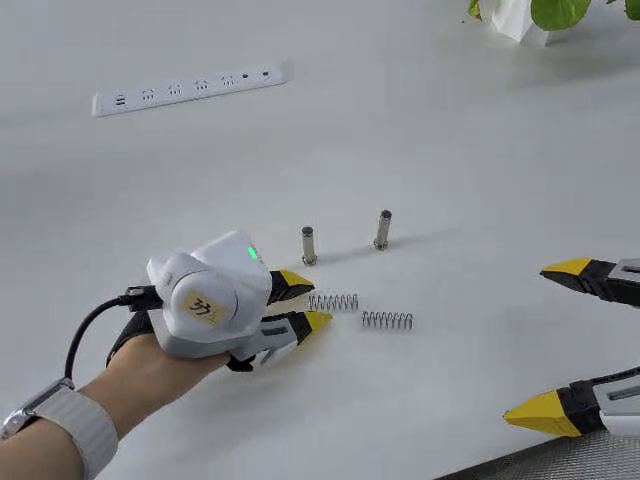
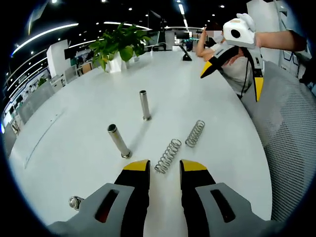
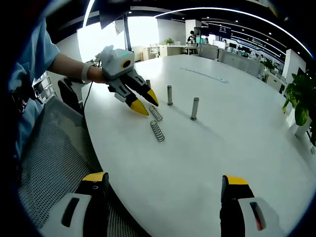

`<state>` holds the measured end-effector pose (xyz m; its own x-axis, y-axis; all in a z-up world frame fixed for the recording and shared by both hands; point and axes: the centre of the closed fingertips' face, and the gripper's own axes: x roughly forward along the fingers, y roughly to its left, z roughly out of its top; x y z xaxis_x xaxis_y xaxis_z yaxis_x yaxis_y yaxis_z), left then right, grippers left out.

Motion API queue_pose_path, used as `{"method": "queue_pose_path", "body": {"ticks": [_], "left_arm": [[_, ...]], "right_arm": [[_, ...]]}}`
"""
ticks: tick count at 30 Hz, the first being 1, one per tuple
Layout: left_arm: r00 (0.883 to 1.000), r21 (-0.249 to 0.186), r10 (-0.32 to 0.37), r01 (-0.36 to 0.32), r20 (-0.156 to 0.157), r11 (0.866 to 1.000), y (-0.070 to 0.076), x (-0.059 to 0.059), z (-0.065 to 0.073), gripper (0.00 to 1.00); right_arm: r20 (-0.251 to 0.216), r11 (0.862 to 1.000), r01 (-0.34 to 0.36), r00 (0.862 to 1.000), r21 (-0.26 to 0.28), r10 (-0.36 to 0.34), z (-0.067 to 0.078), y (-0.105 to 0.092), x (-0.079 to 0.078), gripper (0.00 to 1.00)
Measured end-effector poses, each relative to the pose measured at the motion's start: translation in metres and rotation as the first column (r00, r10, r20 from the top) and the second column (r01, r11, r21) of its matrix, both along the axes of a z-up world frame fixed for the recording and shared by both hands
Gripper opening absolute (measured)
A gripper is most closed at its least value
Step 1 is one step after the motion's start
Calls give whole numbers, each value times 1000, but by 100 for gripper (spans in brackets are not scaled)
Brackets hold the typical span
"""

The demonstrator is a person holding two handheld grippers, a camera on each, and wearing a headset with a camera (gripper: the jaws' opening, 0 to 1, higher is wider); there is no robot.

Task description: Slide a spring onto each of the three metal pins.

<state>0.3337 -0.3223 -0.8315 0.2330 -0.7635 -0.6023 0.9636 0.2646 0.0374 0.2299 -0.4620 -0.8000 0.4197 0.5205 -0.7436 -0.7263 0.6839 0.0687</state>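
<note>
Left gripper view: left gripper [image 2: 164,167] fingers [image 2: 137,169] spread, spring [image 2: 168,155] at 12 o'clock; right gripper [image 3: 165,178] fingers [image 3: 96,181] spread, empty. Spring judged light, squashy, roll-prone; pinch mid-coil gently.

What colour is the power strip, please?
The power strip is white; head view shows it best.

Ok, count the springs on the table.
2. One spring lies just ahead of the left gripper's tips; the other spring lies beside it, toward the right gripper. A third may be hidden.
</note>
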Motion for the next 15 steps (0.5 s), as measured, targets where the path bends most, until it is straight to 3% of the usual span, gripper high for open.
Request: {"method": "queue_pose_path", "body": {"ticks": [15], "left_arm": [[1000, 31, -19, 19, -6, 999, 3, 1, -6, 11]], "right_arm": [[-9, 1000, -5, 1000, 7, 5, -1, 5, 1, 93]]}}
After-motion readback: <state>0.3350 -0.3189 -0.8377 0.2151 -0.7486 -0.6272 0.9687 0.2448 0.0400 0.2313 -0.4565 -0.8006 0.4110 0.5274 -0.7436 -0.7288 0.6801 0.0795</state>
